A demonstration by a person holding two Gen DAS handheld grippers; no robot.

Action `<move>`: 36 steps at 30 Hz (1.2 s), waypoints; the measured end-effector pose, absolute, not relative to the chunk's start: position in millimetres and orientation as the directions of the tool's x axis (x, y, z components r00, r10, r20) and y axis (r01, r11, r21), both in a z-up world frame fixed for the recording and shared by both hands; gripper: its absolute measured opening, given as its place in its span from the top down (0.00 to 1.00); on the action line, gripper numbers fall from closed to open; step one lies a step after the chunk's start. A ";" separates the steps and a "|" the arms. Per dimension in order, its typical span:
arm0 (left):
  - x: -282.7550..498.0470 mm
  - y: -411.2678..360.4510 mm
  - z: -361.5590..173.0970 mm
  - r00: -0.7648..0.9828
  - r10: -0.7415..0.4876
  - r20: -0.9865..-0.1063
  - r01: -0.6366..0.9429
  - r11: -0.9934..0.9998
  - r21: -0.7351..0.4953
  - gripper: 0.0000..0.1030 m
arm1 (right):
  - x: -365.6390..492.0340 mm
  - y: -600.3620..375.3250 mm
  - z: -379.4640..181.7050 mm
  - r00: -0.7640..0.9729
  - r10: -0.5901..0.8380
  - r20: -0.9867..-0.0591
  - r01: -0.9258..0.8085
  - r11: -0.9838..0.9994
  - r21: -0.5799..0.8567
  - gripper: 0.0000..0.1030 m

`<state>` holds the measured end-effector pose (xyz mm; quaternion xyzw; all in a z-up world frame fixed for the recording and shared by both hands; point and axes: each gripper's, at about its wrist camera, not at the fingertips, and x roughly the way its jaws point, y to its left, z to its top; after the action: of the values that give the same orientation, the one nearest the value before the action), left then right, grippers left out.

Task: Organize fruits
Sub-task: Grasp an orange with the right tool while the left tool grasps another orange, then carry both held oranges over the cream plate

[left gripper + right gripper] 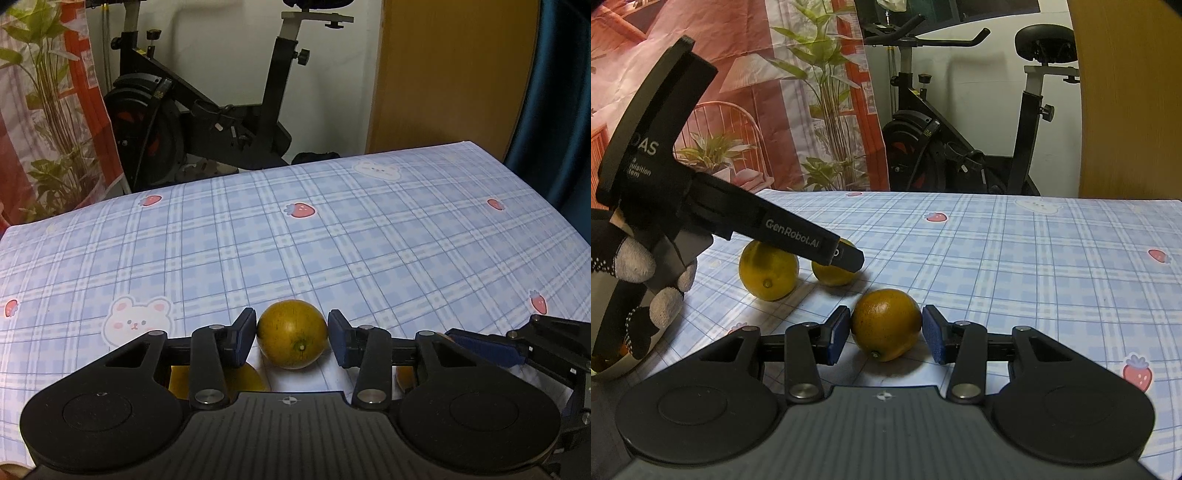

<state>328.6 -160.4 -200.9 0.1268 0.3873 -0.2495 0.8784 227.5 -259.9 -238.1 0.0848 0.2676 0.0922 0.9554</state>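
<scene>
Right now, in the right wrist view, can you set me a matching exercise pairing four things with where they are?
Things:
1. darker orange
2. left hand-held gripper
3. exercise bike
4. gloved hand

Places:
a. beyond the table's far edge
b. between the open fingers of the right hand-held gripper
c. at the view's left edge, holding a handle
d. reaching down over the far orange

Pairs: 1-b, 2-d, 3-a, 4-c
</scene>
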 end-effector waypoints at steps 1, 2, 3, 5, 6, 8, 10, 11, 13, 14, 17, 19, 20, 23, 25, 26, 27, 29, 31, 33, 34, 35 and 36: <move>327.6 -160.0 -200.4 0.574 -0.343 -0.744 0.537 0.843 0.025 0.56 | 227.4 -259.9 -238.1 0.840 0.222 -0.495 -0.131 0.968 0.213 0.56; 326.1 -159.5 -199.7 0.571 -0.347 -0.743 0.536 0.844 0.018 0.56 | 227.5 -260.1 -238.3 0.840 0.223 -0.495 -0.130 0.968 0.214 0.56; 325.0 -159.2 -198.4 0.572 -0.351 -0.741 0.536 0.844 0.014 0.56 | 227.6 -260.3 -238.3 0.840 0.222 -0.495 -0.130 0.968 0.213 0.56; 320.6 -159.3 -194.9 0.585 -0.354 -0.730 0.540 0.841 0.024 0.56 | 227.6 -260.4 -238.3 0.840 0.222 -0.495 -0.131 0.968 0.213 0.56; 317.7 -158.6 -192.5 0.591 -0.359 -0.723 0.543 0.839 0.027 0.56 | 227.6 -260.5 -238.3 0.840 0.222 -0.495 -0.130 0.968 0.213 0.56; 311.4 -156.0 -186.0 0.599 -0.372 -0.710 0.545 0.838 0.021 0.56 | 227.7 -260.6 -238.2 0.840 0.221 -0.495 -0.129 0.969 0.213 0.56; 302.1 -150.8 -177.9 0.609 -0.387 -0.693 0.538 0.843 0.002 0.56 | 227.2 -261.1 -237.9 0.843 0.217 -0.493 -0.125 0.969 0.212 0.56; 296.1 -148.5 -174.4 0.612 -0.395 -0.686 0.535 0.845 -0.009 0.56 | 226.6 -261.1 -237.4 0.845 0.216 -0.490 -0.124 0.969 0.212 0.56; 283.0 -141.2 -167.7 0.620 -0.406 -0.671 0.530 0.848 -0.024 0.56 | 225.1 -260.2 -237.0 0.848 0.211 -0.487 -0.123 0.971 0.207 0.56; 275.8 -137.3 -164.9 0.626 -0.405 -0.666 0.524 0.851 -0.026 0.56 | 223.9 -259.6 -236.5 0.850 0.208 -0.484 -0.121 0.971 0.206 0.56; 256.7 -123.8 -158.4 0.640 -0.401 -0.655 0.503 0.864 -0.038 0.56 | 220.3 -257.3 -236.1 0.849 0.213 -0.483 -0.123 0.970 0.212 0.56; 245.4 -113.4 -153.3 0.651 -0.394 -0.649 0.488 0.872 -0.040 0.57 | 216.8 -253.4 -235.0 0.848 0.216 -0.484 -0.129 0.970 0.207 0.56; 240.3 -107.3 -150.5 0.657 -0.389 -0.646 0.479 0.877 -0.041 0.57 | 215.6 -252.7 -234.3 0.847 0.219 -0.484 -0.132 0.969 0.207 0.56; 227.3 -86.5 -141.3 0.678 -0.373 -0.634 0.444 0.895 -0.053 0.57 | 210.5 -249.5 -229.5 0.842 0.238 -0.485 -0.141 0.963 0.229 0.56; 220.6 -71.0 -135.4 0.690 -0.356 -0.630 0.414 0.908 -0.061 0.57 | 209.5 -246.0 -226.7 0.833 0.257 -0.491 -0.160 0.960 0.231 0.56; 217.4 -63.7 -132.0 0.695 -0.347 -0.629 0.400 0.914 -0.063 0.57 | 210.9 -244.8 -225.7 0.827 0.259 -0.499 -0.165 0.960 0.226 0.56; 213.6 -55.4 -128.8 0.700 -0.339 -0.628 0.387 0.920 -0.064 0.57 | 211.4 -243.1 -224.2 0.824 0.260 -0.504 -0.168 0.961 0.222 0.56; 206.4 -36.5 -121.9 0.714 -0.318 -0.624 0.354 0.933 -0.071 0.57 | 211.5 -240.1 -219.6 0.819 0.268 -0.507 -0.174 0.958 0.227 0.56; 197.5 -14.6 -116.2 0.729 -0.294 -0.618 0.313 0.946 -0.080 0.57 | 210.7 -234.1 -212.5 0.818 0.281 -0.502 -0.186 0.955 0.232 0.56; 190.4 6.4 -112.4 0.744 -0.260 -0.616 0.270 0.960 -0.079 0.57 | 209.9 -224.9 -204.8 0.816 0.299 -0.494 -0.211 0.951 0.227 0.56; 186.6 15.6 -111.6 0.749 -0.239 -0.618 0.248 0.966 -0.074 0.57 | 209.7 -218.8 -200.7 0.814 0.313 -0.488 -0.229 0.947 0.225 0.56; 183.5 24.7 -110.9 0.750 -0.223 -0.622 0.230 0.971 -0.071 0.57 | 209.8 -211.6 -196.6 0.811 0.329 -0.483 -0.249 0.942 0.224 0.56; 178.4 33.0 -110.3 0.750 -0.212 -0.626 0.215 0.974 -0.072 0.57 | 209.9 -202.8 -192.9 0.806 0.348 -0.479 -0.272 0.936 0.222 0.56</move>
<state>178.4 33.0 -110.3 0.0023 0.3344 -0.1142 0.9355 209.9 -202.8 -192.9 0.0715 0.2650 0.1636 0.9476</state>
